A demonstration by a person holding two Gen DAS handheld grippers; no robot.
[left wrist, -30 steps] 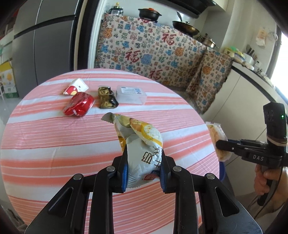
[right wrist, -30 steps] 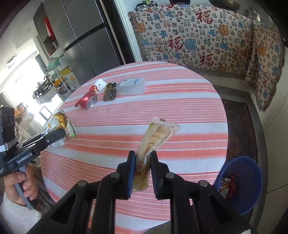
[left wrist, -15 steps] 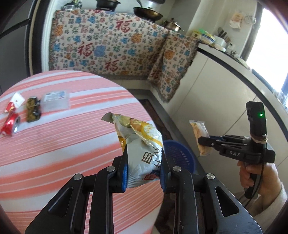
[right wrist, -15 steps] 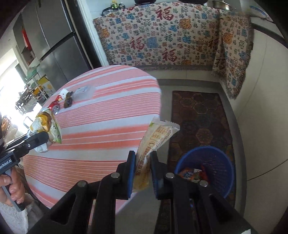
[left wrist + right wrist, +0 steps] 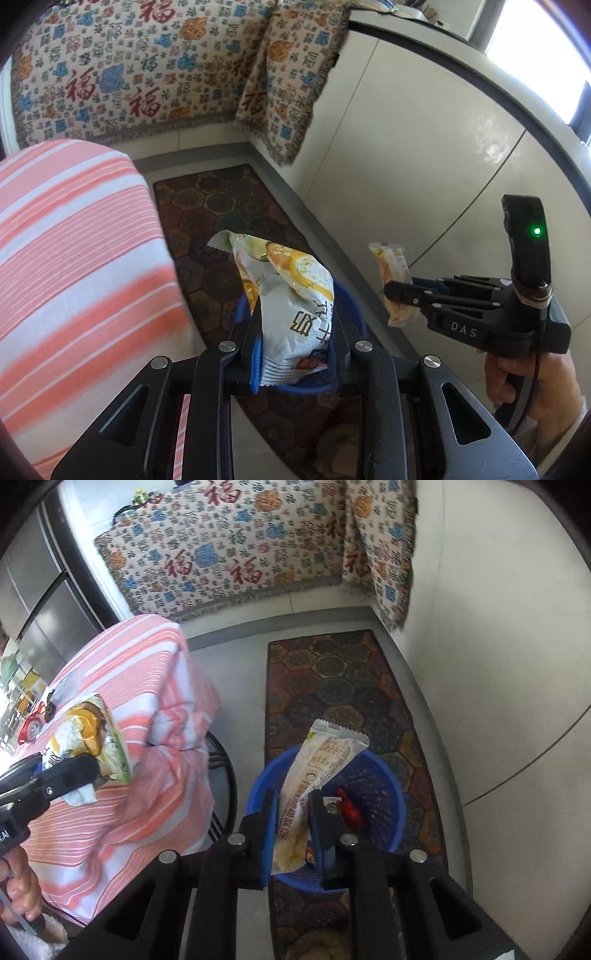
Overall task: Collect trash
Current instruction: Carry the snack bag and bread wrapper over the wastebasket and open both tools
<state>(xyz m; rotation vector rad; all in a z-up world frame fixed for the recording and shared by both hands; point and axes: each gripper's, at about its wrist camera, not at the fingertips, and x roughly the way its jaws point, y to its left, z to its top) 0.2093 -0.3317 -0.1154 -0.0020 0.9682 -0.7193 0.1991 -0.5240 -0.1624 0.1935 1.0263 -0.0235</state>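
My left gripper (image 5: 295,350) is shut on a crumpled white and yellow snack bag (image 5: 291,306), held above the near rim of the blue trash basket (image 5: 242,308). My right gripper (image 5: 293,830) is shut on a long white and beige wrapper (image 5: 314,775), held directly over the blue trash basket (image 5: 380,775), which holds red and other trash. In the left wrist view the right gripper (image 5: 397,295) with its wrapper (image 5: 393,280) is to the right. In the right wrist view the left gripper (image 5: 88,768) with its bag (image 5: 85,738) is at the left.
The round table with a pink striped cloth (image 5: 74,258) is at the left; red trash (image 5: 29,727) lies on it far left. A dark patterned rug (image 5: 332,686) lies under the basket. White cabinets (image 5: 424,166) run along the right. A patterned cloth (image 5: 240,546) hangs behind.
Both grippers have swung right, away from the table, and down toward the blue basket. Each still holds its wrapper. The basket now sits right under them.
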